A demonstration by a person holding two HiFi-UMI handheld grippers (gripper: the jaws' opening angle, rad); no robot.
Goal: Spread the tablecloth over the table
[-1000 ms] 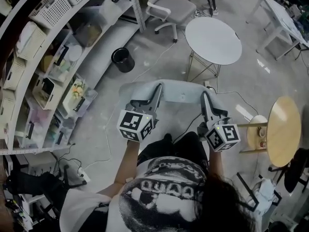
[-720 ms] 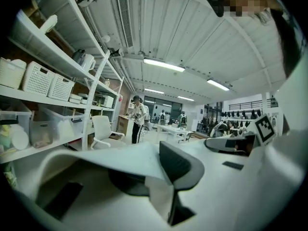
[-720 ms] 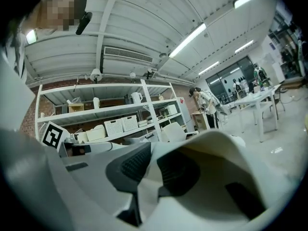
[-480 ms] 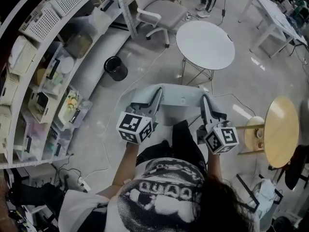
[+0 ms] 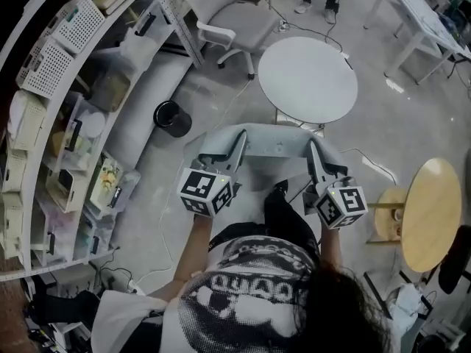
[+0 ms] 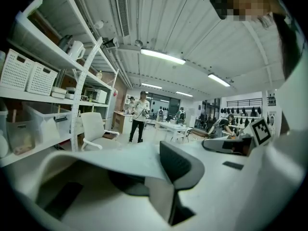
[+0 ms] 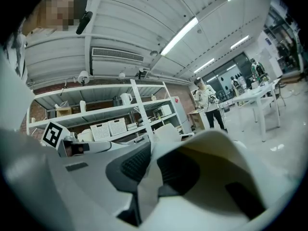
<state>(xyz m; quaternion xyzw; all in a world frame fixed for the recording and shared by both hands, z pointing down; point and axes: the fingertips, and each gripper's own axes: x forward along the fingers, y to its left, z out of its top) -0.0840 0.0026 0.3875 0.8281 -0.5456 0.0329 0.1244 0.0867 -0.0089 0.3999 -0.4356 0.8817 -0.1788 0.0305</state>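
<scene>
**Tablecloth, pale grey, carried between two claws**

Tablecloth (image 5: 274, 140): plain pale grey and smooth. It hangs as a band stretched between both claws, above the floor, just short of the round white bench (image 5: 309, 76).
Left claw (image 5: 241, 134): cloth edge lies between its jaws, which are opening.
Right claw (image 5: 312, 145): clamped on the opposite edge, with the cloth folded between its pads.

**Right tongs view: cloth clamped**

Right tongs (image 7: 155, 170) closed on the tablecloth (image 7: 57, 191); a pale fold runs down between the two dark ribbed pads (image 7: 134, 165). The cloth spreads away towards 8 o'clock. Shelving (image 7: 103, 110) with white slotted baskets (image 7: 109, 127) sits at 10 o'clock. A person (image 7: 207, 100) stands at 2 o'clock, beside a long white worktop (image 7: 255, 96) at 3 o'clock. Ceiling strip lights (image 7: 178, 35) at 1 o'clock.
</scene>
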